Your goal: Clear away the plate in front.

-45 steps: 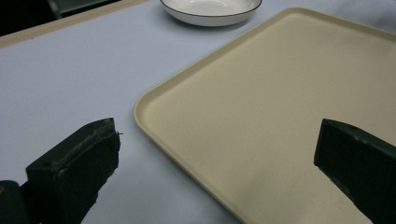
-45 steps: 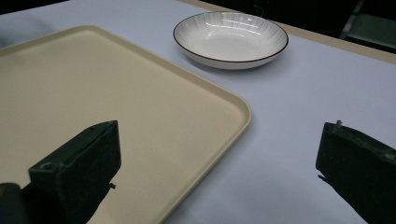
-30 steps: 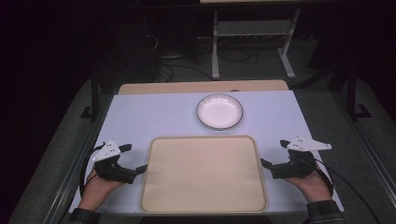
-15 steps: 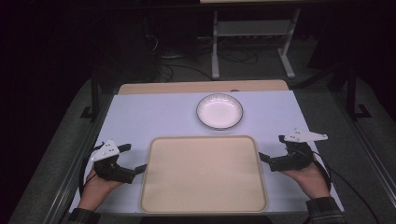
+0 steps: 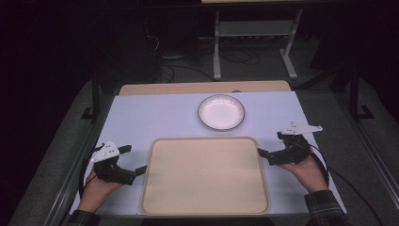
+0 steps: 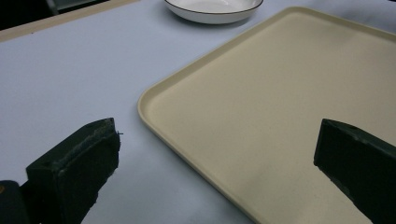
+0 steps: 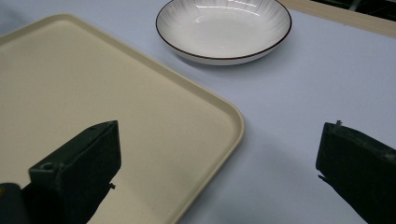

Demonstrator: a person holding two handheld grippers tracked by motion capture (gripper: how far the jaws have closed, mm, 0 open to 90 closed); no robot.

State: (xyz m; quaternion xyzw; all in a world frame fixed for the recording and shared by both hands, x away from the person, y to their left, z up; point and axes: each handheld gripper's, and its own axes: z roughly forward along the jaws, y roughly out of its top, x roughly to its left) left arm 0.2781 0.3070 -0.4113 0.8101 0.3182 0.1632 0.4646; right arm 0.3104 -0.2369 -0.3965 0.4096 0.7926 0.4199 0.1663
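An empty beige tray (image 5: 205, 174) lies at the near middle of the table. Beyond its far edge sits an empty white bowl (image 5: 221, 112) with a dark rim. My left gripper (image 5: 134, 159) hovers open at the tray's left edge, holding nothing. In the left gripper view the wide-apart jaws frame the tray's (image 6: 280, 93) near left corner, with the bowl (image 6: 212, 9) far off. My right gripper (image 5: 270, 144) stands open at the tray's far right corner. In the right gripper view that tray (image 7: 93, 79) corner lies between its jaws, the bowl (image 7: 224, 28) ahead.
The table (image 5: 155, 117) has a pale top with a wooden strip (image 5: 202, 87) along its far edge. A metal stand (image 5: 254, 42) and cables stand on the dark floor behind. Bare tabletop lies on both sides of the bowl.
My right gripper has moved forward and a little inward, toward the tray's far right corner. The left gripper, the tray and the bowl have stayed put.
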